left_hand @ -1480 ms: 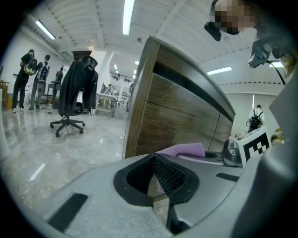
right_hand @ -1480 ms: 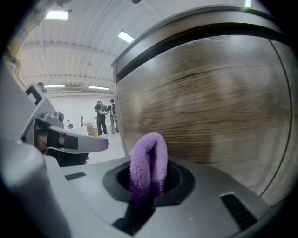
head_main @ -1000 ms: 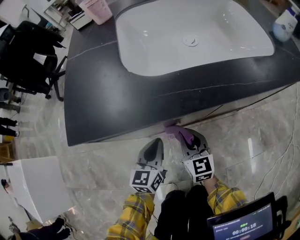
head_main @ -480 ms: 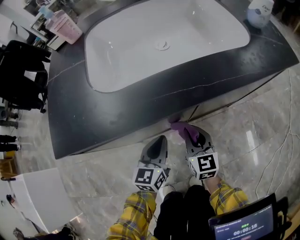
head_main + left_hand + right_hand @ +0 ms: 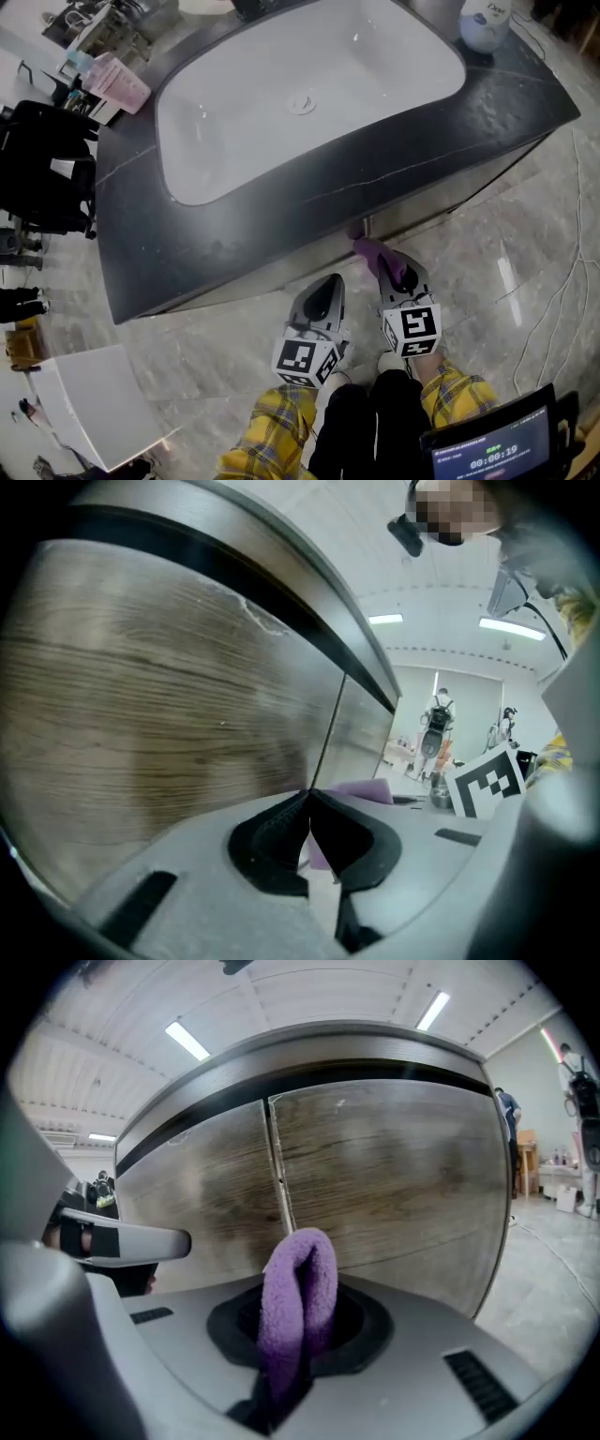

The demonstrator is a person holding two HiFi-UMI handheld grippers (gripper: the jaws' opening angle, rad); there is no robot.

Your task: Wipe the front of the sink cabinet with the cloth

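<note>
Presently, by view.

**Head view.**
- Desk [image 5: 187, 253]: dark top, white sink [image 5: 309, 103] set in it, bottle [image 5: 485, 23] at the far right corner.
- Cabinet [image 5: 427, 208]: only a thin strip shows under the desk's front edge.
- Right gripper [image 5: 392, 270]: pointed at that strip and pinching the cloth [image 5: 375, 253]. The purple tip of the cloth lies at the cabinet face just below the desk's front edge, near the middle. Contact cannot be confirmed.
- Left gripper [image 5: 326, 286]: just beside the right one and short of the cabinet.

**Left gripper view.**
- Left gripper [image 5: 309, 803]: jaws pressed together, tips meeting, nothing between them.
- Cabinet [image 5: 159, 724]: wood-grain door close ahead, with the seam [image 5: 328, 733] running up from the jaw tips.
- Cloth [image 5: 361, 789]: a purple corner shows beyond the jaws, not held here.

**Right gripper view.**
- Right gripper [image 5: 298, 1335]: clamped on the cloth [image 5: 300, 1288], which is folded and stands up between the jaws.
- Cabinet [image 5: 394, 1185]: two doors, with the seam [image 5: 278, 1176] right behind the cloth.

**Progress, as judged.**
- Cloth is in hand and brought to the upper middle of the front.
- No streak or damp mark shows which part has been wiped.
- Both door faces, out to their outer edges and down to the floor, are best counted as left to do.
</note>
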